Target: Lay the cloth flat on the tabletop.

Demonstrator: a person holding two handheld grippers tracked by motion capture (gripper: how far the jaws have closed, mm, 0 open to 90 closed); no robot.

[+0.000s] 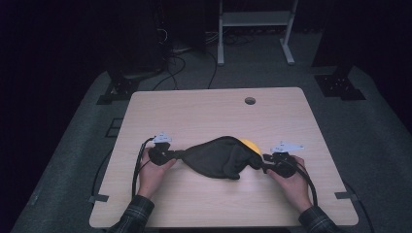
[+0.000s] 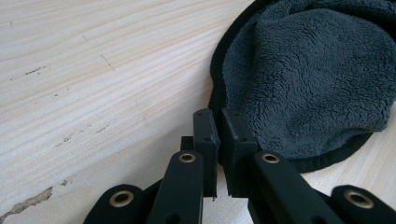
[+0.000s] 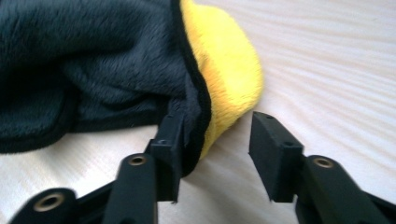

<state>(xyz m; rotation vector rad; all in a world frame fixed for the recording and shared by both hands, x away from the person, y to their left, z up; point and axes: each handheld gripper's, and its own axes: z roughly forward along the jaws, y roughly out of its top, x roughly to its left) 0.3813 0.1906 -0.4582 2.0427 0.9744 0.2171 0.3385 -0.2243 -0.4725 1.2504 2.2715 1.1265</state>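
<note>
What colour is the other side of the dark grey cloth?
Yellow; the cloth shows its yellow underside best in the right gripper view.

My table (image 1: 204, 111) is pale wood with a small round hole (image 1: 249, 100) at one o'clock; a dark cloth (image 1: 214, 158) lies at six.

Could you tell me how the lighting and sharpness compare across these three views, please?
High view: only the table is lit, the room behind is nearly black, and the dark cloth loses detail. Left gripper view: bright, with crisp wood grain and fleece. Right gripper view: soft focus on the yellow side, near fingers slightly blurred.
</note>
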